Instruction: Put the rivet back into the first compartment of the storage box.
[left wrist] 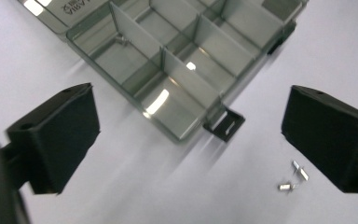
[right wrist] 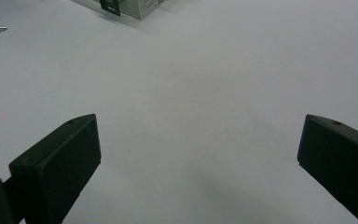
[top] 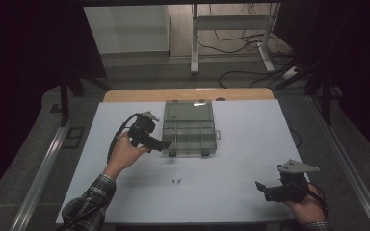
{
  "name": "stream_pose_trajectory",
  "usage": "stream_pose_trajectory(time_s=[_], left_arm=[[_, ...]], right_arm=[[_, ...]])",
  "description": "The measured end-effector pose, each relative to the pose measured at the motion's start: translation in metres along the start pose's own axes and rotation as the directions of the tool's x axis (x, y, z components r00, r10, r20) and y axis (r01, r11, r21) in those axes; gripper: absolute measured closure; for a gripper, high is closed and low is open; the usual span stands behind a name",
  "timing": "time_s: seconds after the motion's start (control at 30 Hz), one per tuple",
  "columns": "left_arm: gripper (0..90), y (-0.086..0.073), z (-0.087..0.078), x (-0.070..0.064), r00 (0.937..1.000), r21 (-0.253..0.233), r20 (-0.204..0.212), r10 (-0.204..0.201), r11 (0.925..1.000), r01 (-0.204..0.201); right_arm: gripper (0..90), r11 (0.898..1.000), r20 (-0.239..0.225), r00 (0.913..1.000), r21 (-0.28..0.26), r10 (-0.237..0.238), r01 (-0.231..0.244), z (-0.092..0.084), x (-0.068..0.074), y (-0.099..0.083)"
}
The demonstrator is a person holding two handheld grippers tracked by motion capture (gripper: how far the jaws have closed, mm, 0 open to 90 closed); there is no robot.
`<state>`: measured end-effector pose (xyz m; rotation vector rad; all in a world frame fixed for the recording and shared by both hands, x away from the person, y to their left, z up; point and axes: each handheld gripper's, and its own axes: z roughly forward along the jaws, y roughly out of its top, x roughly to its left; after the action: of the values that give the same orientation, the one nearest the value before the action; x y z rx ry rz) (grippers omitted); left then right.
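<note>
The white table (top: pixel 231 144) is lying under everything, with the clear compartment box (top: pixel 189 127) sitting open at its far middle, lid tipped back and black latches hanging at the near edge. The left gripper (top: pixel 166 144) is hovering just beside the box's near left corner, its jaws standing wide apart with nothing between them. In the left gripper view the box's divided cells (left wrist: pixel 168 70) are showing ahead. The right gripper (top: pixel 260 186) is resting at the near right, well apart from the box, jaws spread wide and holding nothing. The small metal parts (top: pixel 176 181) are lying loose on the table near the middle, between the two grippers.
</note>
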<state>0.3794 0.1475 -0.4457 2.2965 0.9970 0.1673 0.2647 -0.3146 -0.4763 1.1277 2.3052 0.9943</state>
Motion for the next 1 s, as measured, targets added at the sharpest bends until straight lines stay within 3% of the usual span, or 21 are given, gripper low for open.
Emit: stream_pose_trajectory(time_s=[0.27,0.53,0.7,0.9,1.0], left_arm=[[0.0,-0.021,-0.009,-0.005,0.9997,-0.036,0.023,-0.011,0.9993,0.012],[0.0,-0.039,-0.020,-0.002,0.9997,-0.088,0.013,-0.022,0.9958,0.023],[0.0,-0.047,-0.021,-0.003,0.9959,-0.067,0.079,-0.044,0.9965,0.050],[0.0,-0.058,-0.021,-0.009,0.9956,-0.057,0.079,-0.049,0.9970,0.054],[0.0,-0.064,-0.020,-0.015,0.9971,-0.039,0.075,-0.018,0.9990,0.021]], right_arm=[[0.0,1.000,0.005,1.0000,-0.002,0.002,-0.002,0.000,0.000,0.000],[0.0,1.000,0.006,1.0000,0.000,0.000,0.000,0.000,0.000,0.000],[0.0,1.000,0.005,1.0000,0.000,-0.003,0.003,0.000,0.001,0.000],[0.0,1.000,0.006,1.0000,-0.003,-0.004,0.004,-0.001,0.001,0.000],[0.0,1.000,0.004,1.0000,-0.004,-0.004,0.004,-0.001,0.001,0.000]])
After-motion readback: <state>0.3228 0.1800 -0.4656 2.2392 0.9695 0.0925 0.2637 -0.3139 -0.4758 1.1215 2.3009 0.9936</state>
